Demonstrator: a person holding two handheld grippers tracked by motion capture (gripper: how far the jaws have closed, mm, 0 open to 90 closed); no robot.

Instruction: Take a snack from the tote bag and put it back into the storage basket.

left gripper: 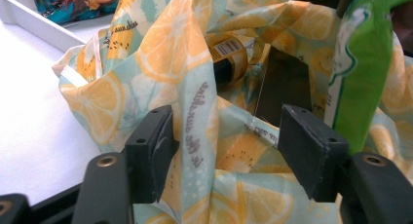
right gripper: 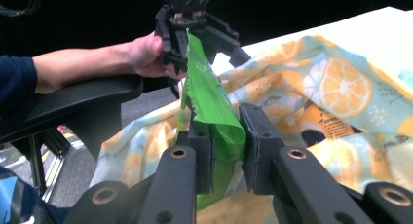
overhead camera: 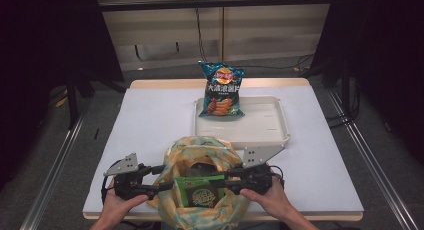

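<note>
From above, the left gripper [overhead camera: 161, 178] and right gripper [overhead camera: 231, 178] flanked a green packet [overhead camera: 201, 190] over a lemon-print bag [overhead camera: 200, 155]. In the left gripper view, its jaws stood apart astride the bag's rim. In the right gripper view, its jaws clamped the packet's edge.

White-topped table [overhead camera: 150, 120] on wooden board, centre; grey floor [overhead camera: 55, 155] around it; metal rails [overhead camera: 50, 175] on floor left and right; pale panelled wall [overhead camera: 260, 25] far; black cable [overhead camera: 200, 35] hanging down wall; dark curtains [overhead camera: 45, 45] both sides; black chair [right gripper: 73, 102] near.
</note>
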